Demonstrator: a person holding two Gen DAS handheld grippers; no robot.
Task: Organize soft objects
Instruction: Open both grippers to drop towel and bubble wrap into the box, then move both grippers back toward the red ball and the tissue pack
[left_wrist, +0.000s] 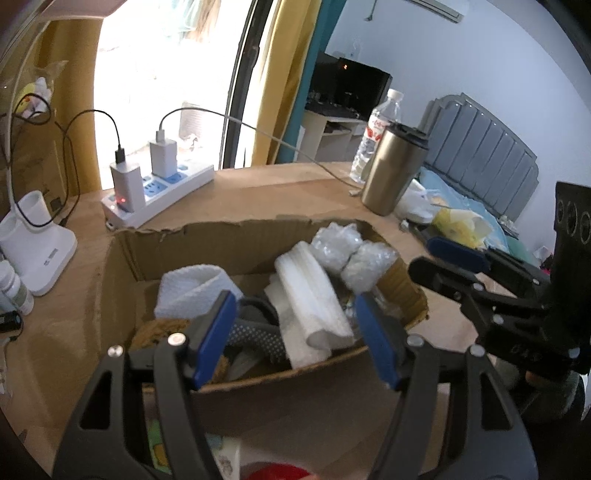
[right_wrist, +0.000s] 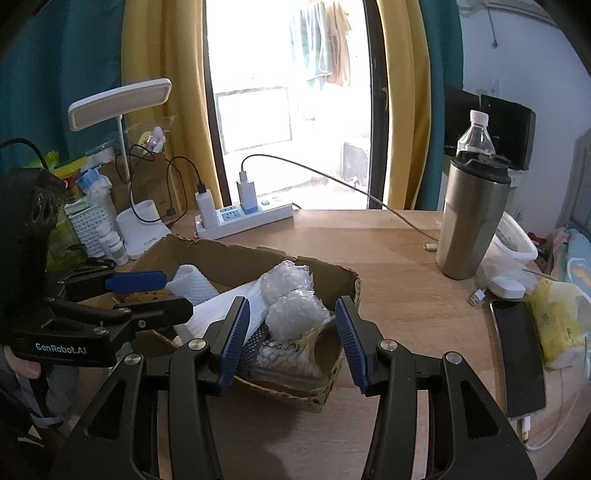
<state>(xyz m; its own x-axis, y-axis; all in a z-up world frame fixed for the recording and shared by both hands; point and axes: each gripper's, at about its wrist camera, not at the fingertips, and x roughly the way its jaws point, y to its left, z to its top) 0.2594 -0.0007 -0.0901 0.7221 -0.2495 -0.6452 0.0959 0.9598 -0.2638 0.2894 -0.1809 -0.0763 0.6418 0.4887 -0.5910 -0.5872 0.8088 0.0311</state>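
Cardboard box (left_wrist: 177, 254) on the wooden surface (right_wrist: 388, 240), already stuffed with soft things – folded white towel (left_wrist: 188, 291), white foam sheet (left_wrist: 310, 299), two bubble-wrap bundles (left_wrist: 351, 254), a grey dotted piece (left_wrist: 258, 332) low down. Left claw (left_wrist: 295, 339) spread wide over the near wall, pinching nothing. Right claw (right_wrist: 291, 343) also parted and empty, hovering by the box's near corner. All judged light, limp, easily squashed – foam likely springy, bubble wrap slick and prone to slipping. Best taken at a folded edge or thick middle with a gentle squeeze, since loose ends would flop and catch on the torn rim
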